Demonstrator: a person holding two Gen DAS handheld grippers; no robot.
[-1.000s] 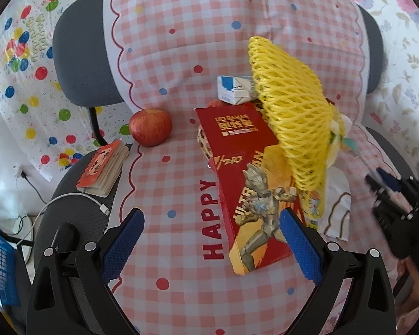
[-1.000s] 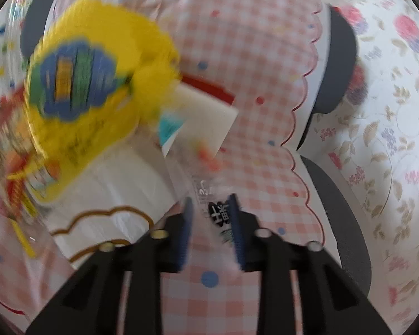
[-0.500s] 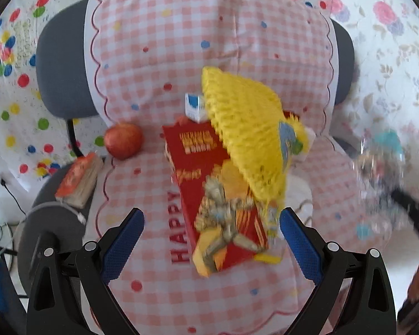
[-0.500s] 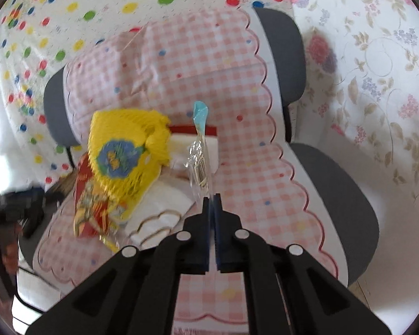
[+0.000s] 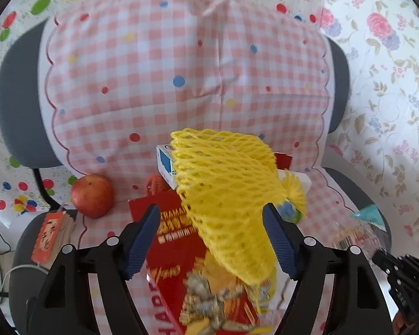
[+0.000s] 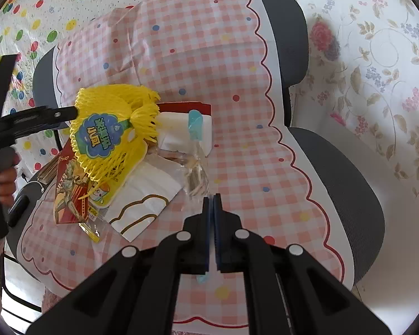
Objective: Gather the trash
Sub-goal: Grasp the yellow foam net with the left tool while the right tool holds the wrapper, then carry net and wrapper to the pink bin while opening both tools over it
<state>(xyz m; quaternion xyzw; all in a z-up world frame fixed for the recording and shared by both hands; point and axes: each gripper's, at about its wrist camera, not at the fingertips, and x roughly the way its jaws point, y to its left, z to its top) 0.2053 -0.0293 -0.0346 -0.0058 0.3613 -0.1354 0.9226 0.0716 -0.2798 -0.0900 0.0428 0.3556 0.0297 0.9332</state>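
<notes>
The left gripper [image 5: 211,240], jaws spread, brackets the yellow foam net [image 5: 226,192] directly ahead (the right gripper [image 6: 211,217] is clamped on a clear wrapper [image 6: 196,156]).

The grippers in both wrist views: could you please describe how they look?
Both the left gripper and right gripper have matte black angular frames with round silver fasteners. Their fingers carry dark blue ribbed pads. No cables or markings show on them.

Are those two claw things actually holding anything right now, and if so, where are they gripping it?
The right gripper is shut on a clear plastic wrapper, pinching its lower end. The left gripper is open around the yellow foam net, holding nothing.
</notes>
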